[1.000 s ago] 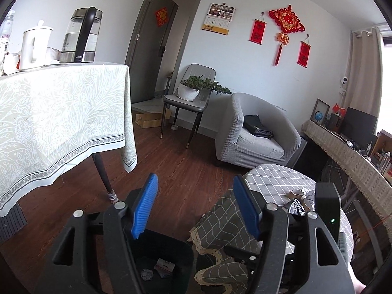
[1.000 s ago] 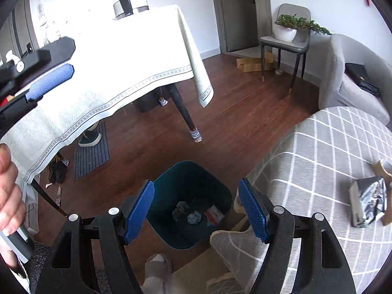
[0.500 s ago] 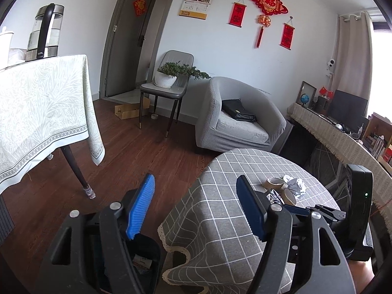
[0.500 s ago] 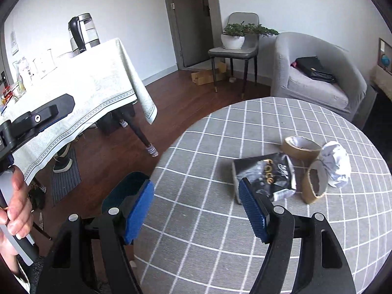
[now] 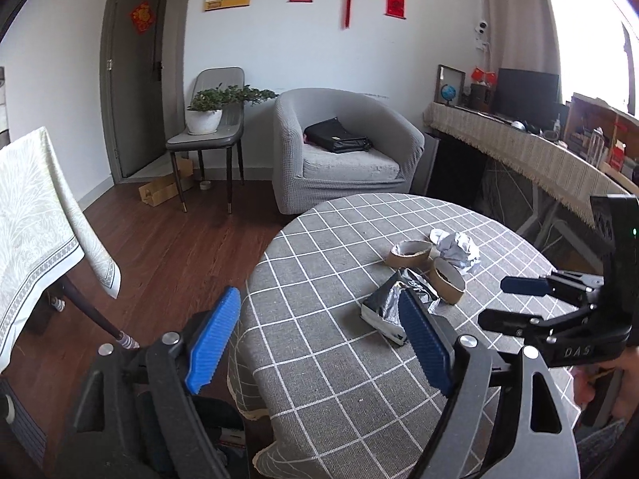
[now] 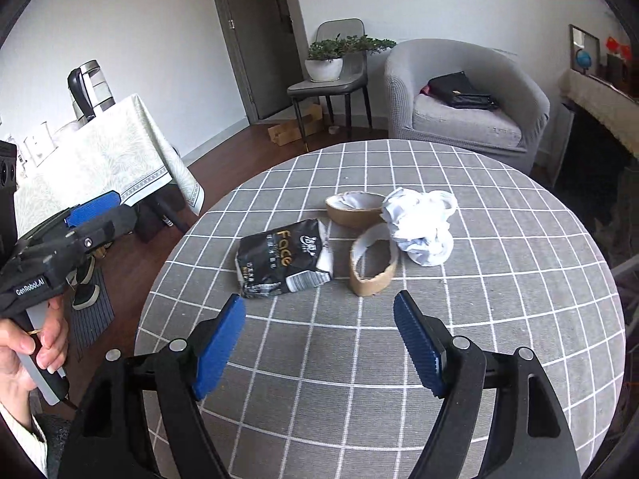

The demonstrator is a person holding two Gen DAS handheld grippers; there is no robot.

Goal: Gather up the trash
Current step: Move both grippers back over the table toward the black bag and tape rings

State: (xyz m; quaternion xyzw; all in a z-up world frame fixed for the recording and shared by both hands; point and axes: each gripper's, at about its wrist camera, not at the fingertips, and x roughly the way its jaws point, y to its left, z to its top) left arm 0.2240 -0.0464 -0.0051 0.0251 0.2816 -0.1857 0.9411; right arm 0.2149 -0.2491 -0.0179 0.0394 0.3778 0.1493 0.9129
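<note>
On the round table with the grey checked cloth (image 6: 499, 299) lies trash: a black "Face" wrapper (image 6: 279, 259), two brown cardboard tape rings (image 6: 353, 209) (image 6: 373, 265) and a crumpled white paper wad (image 6: 421, 227). My right gripper (image 6: 319, 343) is open and empty, just short of the wrapper and the nearer ring. My left gripper (image 5: 315, 339) is open and empty at the table's left edge; the wrapper (image 5: 393, 303), rings (image 5: 411, 253) and wad (image 5: 459, 249) lie ahead to its right. The right gripper also shows in the left wrist view (image 5: 531, 291).
A dark bin (image 5: 223, 435) shows partly below the left gripper, beside the table. A table with a pale green cloth (image 6: 100, 159) and a kettle stands at left. A grey armchair (image 6: 463, 99) and a chair with a plant (image 6: 335, 76) stand behind.
Both grippers have swung up from over the floor bin to the round table. The trash pile has come nearer and centred in the right wrist view. Both jaws stayed open.
</note>
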